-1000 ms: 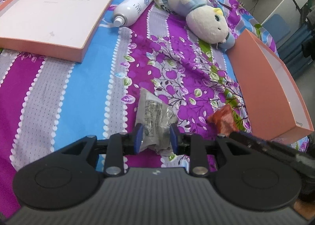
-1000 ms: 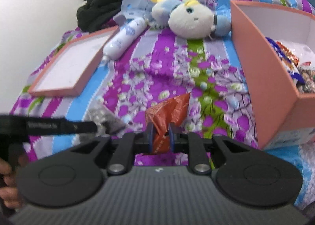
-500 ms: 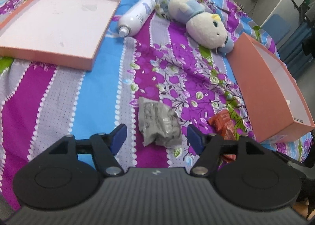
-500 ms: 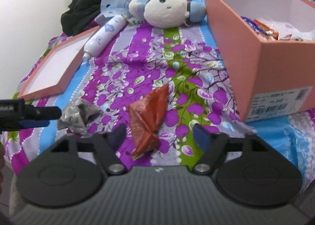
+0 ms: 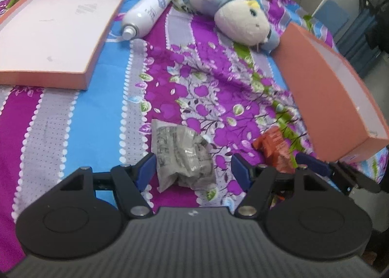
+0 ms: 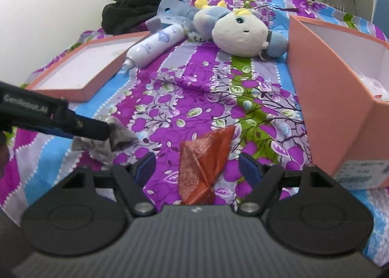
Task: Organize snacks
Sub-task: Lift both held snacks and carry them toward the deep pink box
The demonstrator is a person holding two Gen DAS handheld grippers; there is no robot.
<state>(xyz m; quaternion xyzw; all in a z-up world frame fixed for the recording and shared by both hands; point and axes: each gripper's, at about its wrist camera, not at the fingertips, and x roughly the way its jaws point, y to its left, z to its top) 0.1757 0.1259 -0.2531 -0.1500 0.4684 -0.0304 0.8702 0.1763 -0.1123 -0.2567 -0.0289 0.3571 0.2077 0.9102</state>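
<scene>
A crumpled silver snack packet [image 5: 182, 156] lies on the bedspread between the jaws of my left gripper [image 5: 193, 171], which stands open; its left pad sits close to the packet's edge. A red snack packet [image 6: 204, 163] lies on the cloth between the jaws of my right gripper [image 6: 198, 167]. Those jaws are closing, and the pads stand clear of the packet on both sides. The two grippers sit side by side, the left gripper [image 6: 60, 120] reaching in at the left of the right wrist view over the silver packet [image 6: 104, 144].
A salmon box [image 6: 328, 108] with snacks inside stands at the right. Its shallow lid [image 5: 56, 35] lies far left. A white spray bottle [image 5: 145, 13] and a plush toy [image 5: 238, 18] lie behind. Black clothes [image 6: 145, 3] are heaped by the wall.
Both grippers were shut on their packets a second ago. They have opened wide, and the silver and red packets now lie loose on the bedspread. Both cameras have sunk closer.
</scene>
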